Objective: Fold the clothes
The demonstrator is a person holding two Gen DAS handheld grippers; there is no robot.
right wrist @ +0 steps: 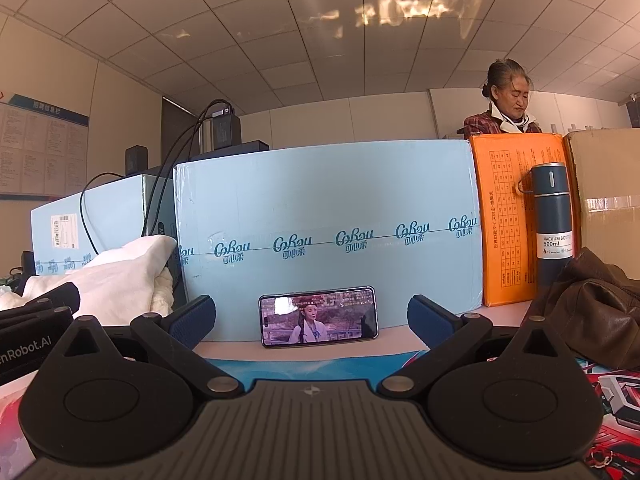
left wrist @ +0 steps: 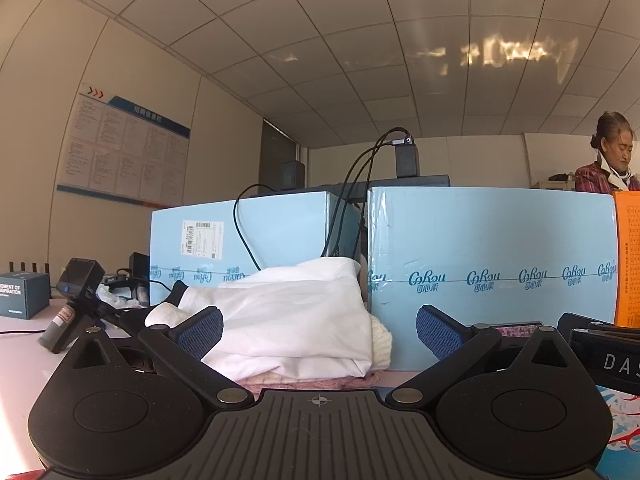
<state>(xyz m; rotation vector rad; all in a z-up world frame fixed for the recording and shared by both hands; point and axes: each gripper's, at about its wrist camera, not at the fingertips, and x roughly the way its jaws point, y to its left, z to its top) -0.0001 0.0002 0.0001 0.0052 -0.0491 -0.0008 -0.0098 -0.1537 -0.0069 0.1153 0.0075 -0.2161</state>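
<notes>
Both claws sit low on the counter (right wrist: 400, 344) with jaws spread wide and holding nothing; the left claw (left wrist: 319, 330) faces the white clothes pile (left wrist: 296, 320) at frame center (likely folded), the right claw (right wrist: 310, 322) faces 1 propped phone (right wrist: 318, 316).

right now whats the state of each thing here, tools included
left tool: open, empty
right tool: open, empty
white clothes: piled in a heap on a pink garment, not held
phone: propped on its side against the blue box, screen on
bottle: upright, cap on
brown jacket: crumpled on the table
blue box: closed, taped
</notes>
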